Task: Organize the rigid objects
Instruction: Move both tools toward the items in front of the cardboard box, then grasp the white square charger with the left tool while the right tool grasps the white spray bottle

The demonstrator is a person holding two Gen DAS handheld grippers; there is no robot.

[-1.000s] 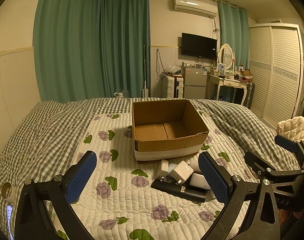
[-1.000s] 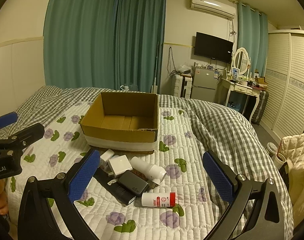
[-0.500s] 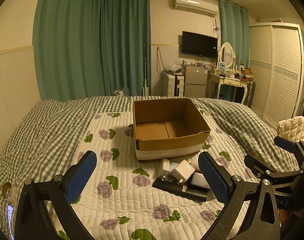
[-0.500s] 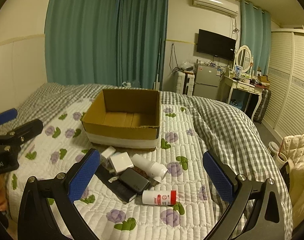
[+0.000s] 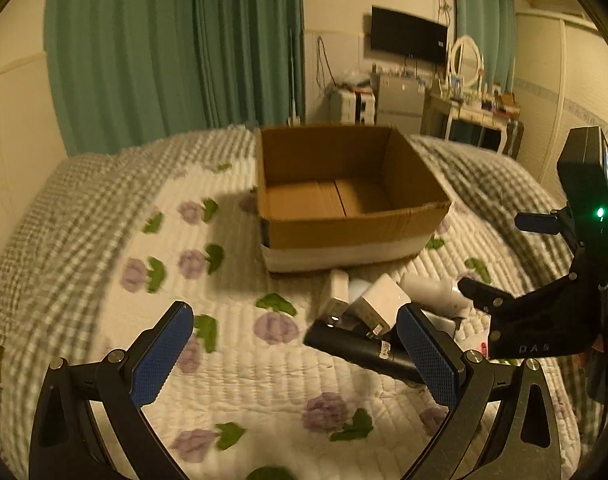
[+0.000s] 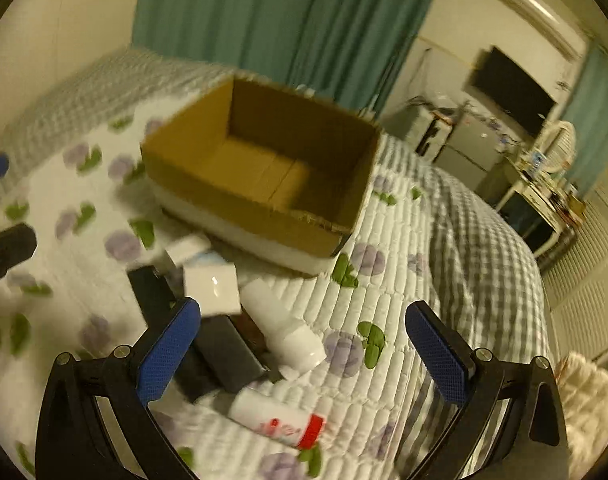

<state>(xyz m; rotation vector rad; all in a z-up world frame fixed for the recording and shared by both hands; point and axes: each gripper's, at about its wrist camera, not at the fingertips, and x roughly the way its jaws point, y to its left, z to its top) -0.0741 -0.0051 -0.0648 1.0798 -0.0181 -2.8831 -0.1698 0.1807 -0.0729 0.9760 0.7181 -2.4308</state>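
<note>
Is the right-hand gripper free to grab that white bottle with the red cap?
Probably yes. The right gripper is open, and the bottle lies on the quilt just below its fingers, with nothing on top of it.

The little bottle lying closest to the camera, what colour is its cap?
Red. The white bottle has a red cap, clearest in the right wrist view.

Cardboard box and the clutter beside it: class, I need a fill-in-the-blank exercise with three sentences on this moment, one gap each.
1. The cardboard box on the bed has ____ inside it.
2. The white bottle lying nearest the right gripper has a ____ cap.
3. Both the right gripper and the left gripper have their jaws ____.

Missing words: nothing; red; open
</note>
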